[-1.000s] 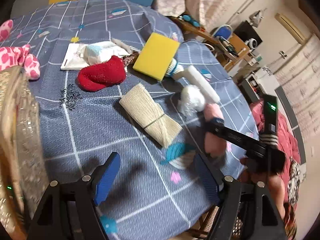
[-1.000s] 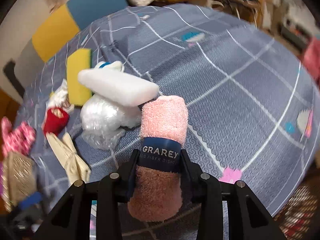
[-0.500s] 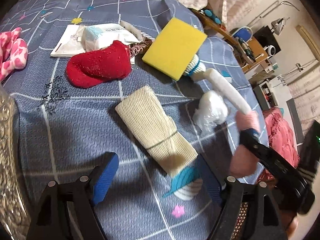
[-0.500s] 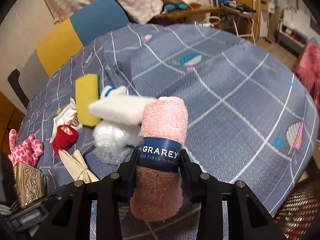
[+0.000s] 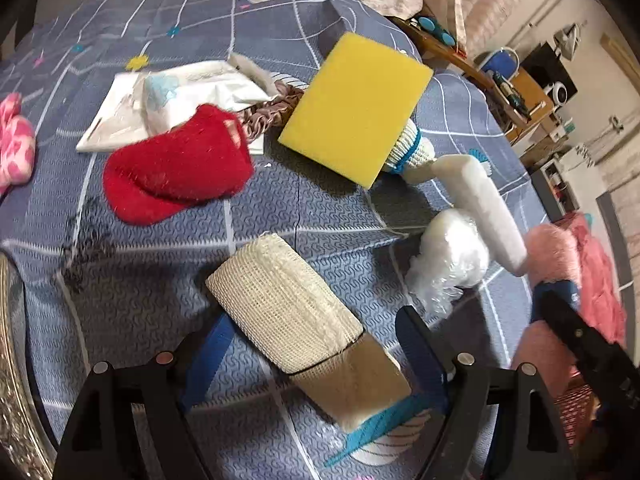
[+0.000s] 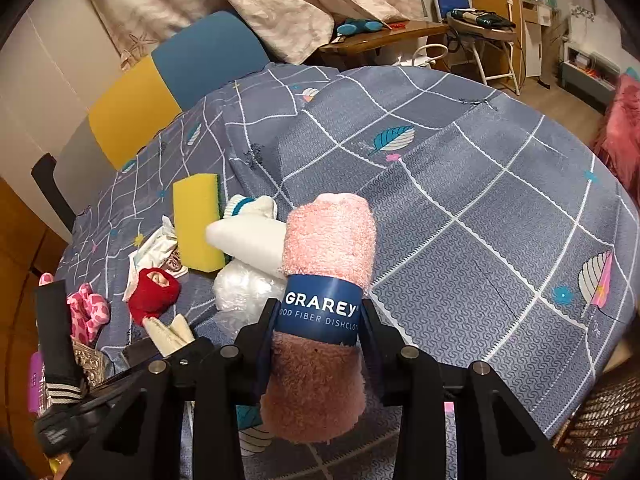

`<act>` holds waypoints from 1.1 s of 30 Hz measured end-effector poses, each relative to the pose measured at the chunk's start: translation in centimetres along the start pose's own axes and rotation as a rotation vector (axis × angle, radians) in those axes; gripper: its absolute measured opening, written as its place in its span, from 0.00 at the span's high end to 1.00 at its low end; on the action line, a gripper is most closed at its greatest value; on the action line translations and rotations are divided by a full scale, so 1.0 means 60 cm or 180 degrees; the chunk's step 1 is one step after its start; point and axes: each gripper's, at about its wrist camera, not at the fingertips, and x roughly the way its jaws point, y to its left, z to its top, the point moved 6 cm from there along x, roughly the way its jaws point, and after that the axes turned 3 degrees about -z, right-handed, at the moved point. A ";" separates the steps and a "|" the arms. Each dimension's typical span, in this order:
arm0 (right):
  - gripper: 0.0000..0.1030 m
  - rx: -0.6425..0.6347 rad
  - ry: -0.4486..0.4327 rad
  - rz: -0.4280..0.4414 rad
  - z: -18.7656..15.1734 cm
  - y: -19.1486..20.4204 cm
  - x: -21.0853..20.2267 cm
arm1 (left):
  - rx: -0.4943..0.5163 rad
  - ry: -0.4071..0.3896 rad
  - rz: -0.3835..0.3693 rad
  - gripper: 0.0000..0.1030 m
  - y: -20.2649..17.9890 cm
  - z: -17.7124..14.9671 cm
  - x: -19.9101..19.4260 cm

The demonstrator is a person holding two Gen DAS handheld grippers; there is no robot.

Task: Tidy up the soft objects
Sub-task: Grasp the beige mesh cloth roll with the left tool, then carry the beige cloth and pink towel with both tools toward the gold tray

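My left gripper (image 5: 316, 360) is open, its blue-padded fingers on either side of a rolled beige mesh cloth (image 5: 296, 320) lying on the blue tablecloth. My right gripper (image 6: 320, 336) is shut on a rolled pink dishcloth (image 6: 328, 240) with a blue label and holds it above the table; it also shows in the left wrist view (image 5: 554, 252). A red fuzzy sock (image 5: 176, 164), a yellow sponge (image 5: 356, 108), a white roll (image 5: 484, 208) and a plastic-wrapped white bundle (image 5: 452, 256) lie beyond the beige cloth.
A white packet (image 5: 168, 96) and a brown scrunchie (image 5: 268, 112) lie behind the red sock. A pink spotted plush (image 5: 14, 144) is at the far left. A metallic box edge (image 5: 12, 400) stands at the left. A wicker basket (image 6: 600, 432) is at the lower right.
My left gripper has moved forward and now straddles the beige cloth. My right gripper has lifted the pink dishcloth higher above the table.
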 end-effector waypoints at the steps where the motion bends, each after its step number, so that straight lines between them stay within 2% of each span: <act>1: 0.62 0.0012 -0.0017 0.0011 0.001 0.000 -0.002 | 0.0054 -0.0012 0.0040 0.20 -0.003 0.002 0.003; 5: 0.62 0.0081 -0.0063 0.0106 0.005 -0.002 -0.008 | 0.0277 -0.0050 0.0133 0.32 -0.016 0.003 0.008; 9: 0.62 0.0084 -0.0124 0.0135 0.008 0.001 -0.014 | 0.0271 -0.0126 0.0061 0.40 -0.009 -0.005 0.000; 10: 0.62 0.0086 -0.0129 0.0141 0.008 0.002 -0.015 | 0.0265 -0.0125 0.0035 0.52 -0.004 -0.010 -0.003; 11: 0.62 0.0086 -0.0134 0.0151 0.008 0.003 -0.015 | 0.0250 -0.0125 0.0000 0.54 -0.002 -0.010 -0.006; 14: 0.62 0.0076 -0.0148 0.0160 0.009 0.005 -0.016 | 0.0164 -0.0125 -0.0177 0.57 0.008 -0.019 -0.017; 23: 0.62 0.0044 -0.0180 0.0199 0.010 0.009 -0.019 | 0.0267 -0.0242 -0.0366 0.60 0.018 -0.059 -0.063; 27: 0.62 0.0021 -0.0204 0.0224 0.009 0.013 -0.021 | 0.0379 -0.0342 -0.0493 0.60 0.002 -0.081 -0.096; 33: 0.62 -0.0022 -0.0234 0.0258 0.007 0.019 -0.024 | 0.0717 -0.0503 -0.0705 0.60 -0.019 -0.123 -0.166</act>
